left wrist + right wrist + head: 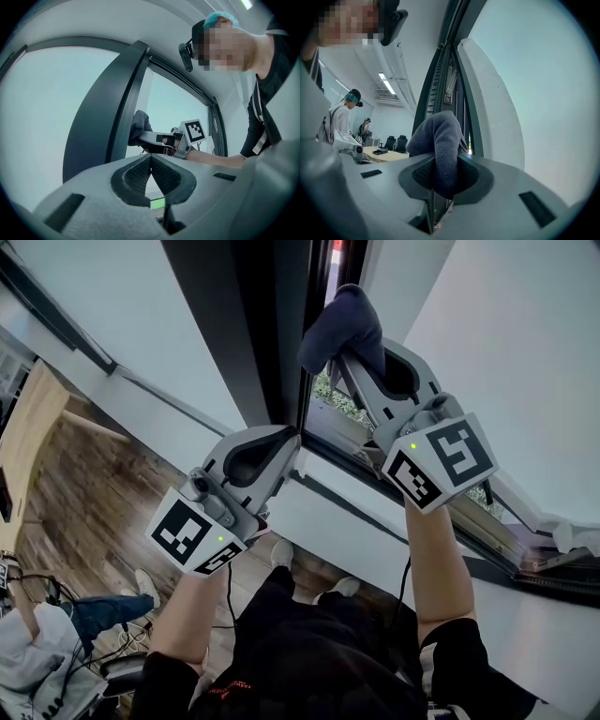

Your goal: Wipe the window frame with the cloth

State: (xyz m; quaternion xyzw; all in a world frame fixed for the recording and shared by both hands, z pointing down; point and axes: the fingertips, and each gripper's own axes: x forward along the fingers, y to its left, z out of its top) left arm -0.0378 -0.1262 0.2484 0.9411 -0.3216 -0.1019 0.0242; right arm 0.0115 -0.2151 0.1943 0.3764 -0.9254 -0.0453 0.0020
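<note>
A dark blue-grey cloth (345, 326) is bunched against the dark vertical window frame (272, 324), high up by the open gap. My right gripper (343, 354) is shut on the cloth, which bulges out past its jaws. In the right gripper view the cloth (440, 140) fills the gripper (444, 161) and touches the frame (440, 79). My left gripper (292, 442) is shut with nothing in it, lower down at the foot of the frame. The left gripper view shows its closed tips (151, 157), the frame (122, 108) and the cloth (139, 124) in the right gripper (149, 137).
The white open window sash (506, 343) stands to the right, with a white sill (525, 601) below it. A wooden floor (84, 502) lies far below at left, where a seated person (56, 652) is. Behind are a desk (382, 153), chairs and other people.
</note>
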